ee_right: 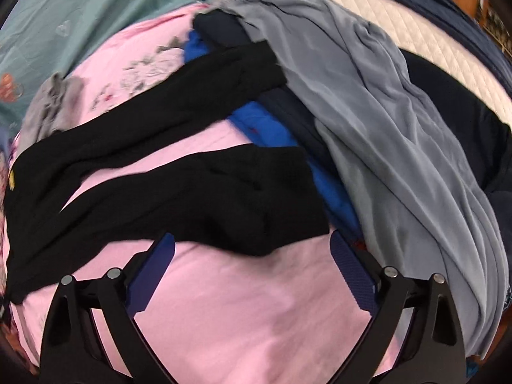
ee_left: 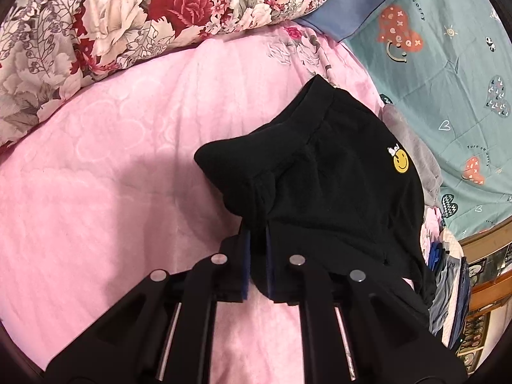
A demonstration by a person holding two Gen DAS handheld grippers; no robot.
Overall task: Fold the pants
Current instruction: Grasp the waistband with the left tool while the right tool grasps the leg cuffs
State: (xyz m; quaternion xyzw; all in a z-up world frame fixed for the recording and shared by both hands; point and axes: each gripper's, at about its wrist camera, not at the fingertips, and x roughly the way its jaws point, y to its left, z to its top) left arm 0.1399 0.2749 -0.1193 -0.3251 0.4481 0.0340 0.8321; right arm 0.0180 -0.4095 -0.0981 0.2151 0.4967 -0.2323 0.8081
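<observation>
Black pants with a small yellow smiley patch lie on the pink bedsheet. In the left wrist view my left gripper is shut on a bunched fold of the waist end, which is lifted a little. The right wrist view shows the two black legs spread apart across the sheet. My right gripper hovers wide open just short of the hem of the nearer leg, with nothing between its blue pads.
A floral quilt lies at the far left of the bed, a teal printed blanket at the right. A heap of grey, blue and dark clothes lies right of the pant legs. A wooden bed edge shows.
</observation>
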